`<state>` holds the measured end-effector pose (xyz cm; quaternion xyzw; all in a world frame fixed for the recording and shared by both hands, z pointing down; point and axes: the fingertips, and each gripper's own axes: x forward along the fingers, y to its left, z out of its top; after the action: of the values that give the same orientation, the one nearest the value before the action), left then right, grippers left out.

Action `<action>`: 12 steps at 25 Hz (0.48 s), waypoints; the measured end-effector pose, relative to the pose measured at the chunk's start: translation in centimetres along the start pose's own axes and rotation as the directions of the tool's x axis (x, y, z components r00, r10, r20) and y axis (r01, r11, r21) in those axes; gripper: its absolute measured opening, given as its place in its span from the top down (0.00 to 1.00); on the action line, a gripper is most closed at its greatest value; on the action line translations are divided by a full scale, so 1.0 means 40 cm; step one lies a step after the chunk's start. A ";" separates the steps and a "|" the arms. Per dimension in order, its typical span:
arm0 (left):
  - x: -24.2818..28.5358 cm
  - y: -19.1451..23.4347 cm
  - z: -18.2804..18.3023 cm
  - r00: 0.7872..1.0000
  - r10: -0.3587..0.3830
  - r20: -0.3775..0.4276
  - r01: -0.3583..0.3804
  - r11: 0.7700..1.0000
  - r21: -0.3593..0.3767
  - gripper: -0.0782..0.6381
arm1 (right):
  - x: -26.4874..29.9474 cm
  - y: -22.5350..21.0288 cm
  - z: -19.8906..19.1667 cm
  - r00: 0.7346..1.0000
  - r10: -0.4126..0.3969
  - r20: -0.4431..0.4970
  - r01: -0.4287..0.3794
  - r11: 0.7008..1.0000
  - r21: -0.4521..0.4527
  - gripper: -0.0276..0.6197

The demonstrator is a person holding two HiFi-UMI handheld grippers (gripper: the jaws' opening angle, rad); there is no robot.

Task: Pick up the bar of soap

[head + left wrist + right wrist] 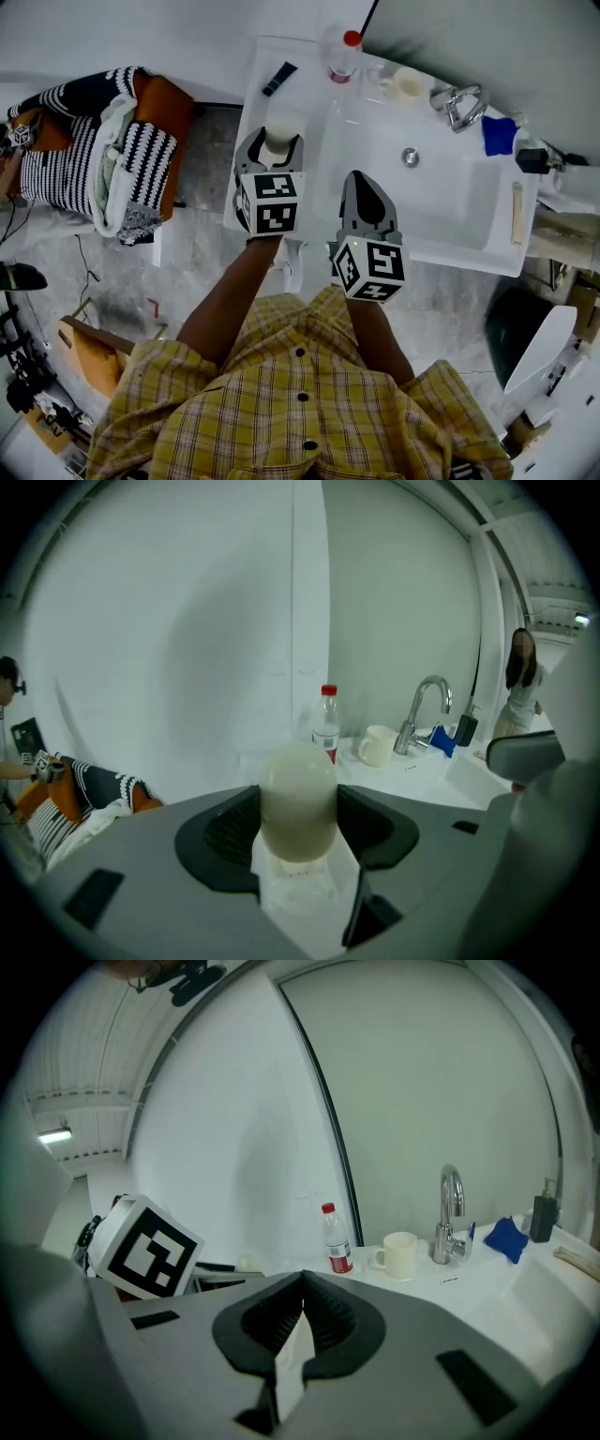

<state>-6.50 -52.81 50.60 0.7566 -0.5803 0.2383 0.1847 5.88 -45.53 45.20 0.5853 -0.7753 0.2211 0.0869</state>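
Observation:
The bar of soap (297,799) is a pale, rounded oval, and my left gripper (298,829) is shut on it, the dark pads pressing its two sides. In the head view the soap (278,137) is held over the left end of the white washstand (281,103), inside the left gripper (270,148). My right gripper (364,183) hovers over the front of the basin, to the right of the left one. In the right gripper view the right gripper (302,1290) has its jaws shut together with nothing between them.
The white sink (441,202) has a chrome tap (459,105) at the back. A red-capped bottle (343,54), a cream mug (405,84), a blue cloth (499,136) and a black tube (279,78) sit along the rim. Striped clothes (103,159) are piled at the left.

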 end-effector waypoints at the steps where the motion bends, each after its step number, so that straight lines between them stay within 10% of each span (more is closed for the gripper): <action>1: -0.030 0.000 0.026 0.999 -0.002 0.032 0.002 1.000 0.006 0.54 | -0.009 0.009 0.008 1.000 0.002 0.009 -0.002 1.000 -0.004 0.93; 12: -0.416 0.013 0.276 0.925 0.003 0.380 -0.006 1.000 0.007 0.54 | -0.146 0.155 0.119 0.988 0.059 0.140 -0.051 0.997 -0.060 0.93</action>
<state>-8.94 -45.95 31.98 0.7878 -0.6057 0.0903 0.0651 2.34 -41.24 37.19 0.5751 -0.8013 0.1594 0.0418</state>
